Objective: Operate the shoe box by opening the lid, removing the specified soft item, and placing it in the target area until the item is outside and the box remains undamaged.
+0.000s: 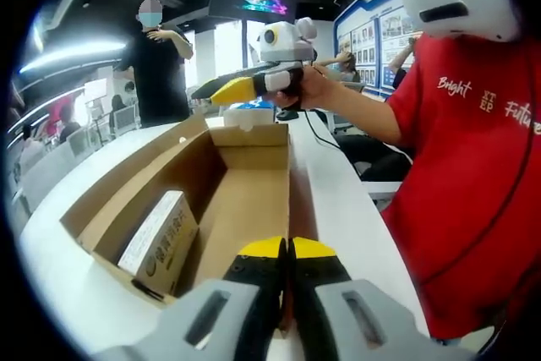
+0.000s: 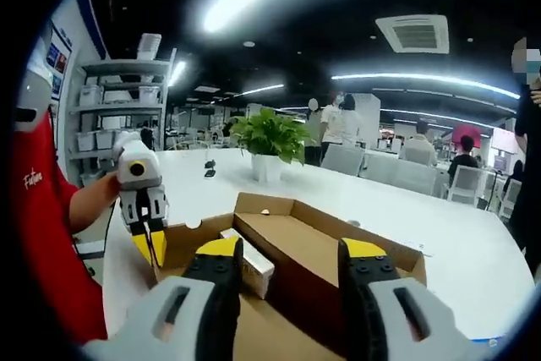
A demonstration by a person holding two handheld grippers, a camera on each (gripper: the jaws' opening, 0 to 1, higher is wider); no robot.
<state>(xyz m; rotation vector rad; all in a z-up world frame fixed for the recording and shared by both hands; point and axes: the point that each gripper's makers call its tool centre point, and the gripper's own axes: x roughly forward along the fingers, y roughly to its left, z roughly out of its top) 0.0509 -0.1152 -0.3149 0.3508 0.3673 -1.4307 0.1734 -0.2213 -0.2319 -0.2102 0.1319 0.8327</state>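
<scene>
An open cardboard shoe box sits on a white desk, its flaps folded outward and bare desk on either long side. A small white carton lies inside against one wall, leaving most of the brown floor free. The left hand-held gripper has its yellow-tipped jaws pressed together just over the box's near edge, holding nothing. The right hand-held gripper is spread wide above the box, empty; in the left gripper view it hangs in the air beyond the far end. A person in a red shirt stands at the desk edge, and a potted plant sits well beyond.
</scene>
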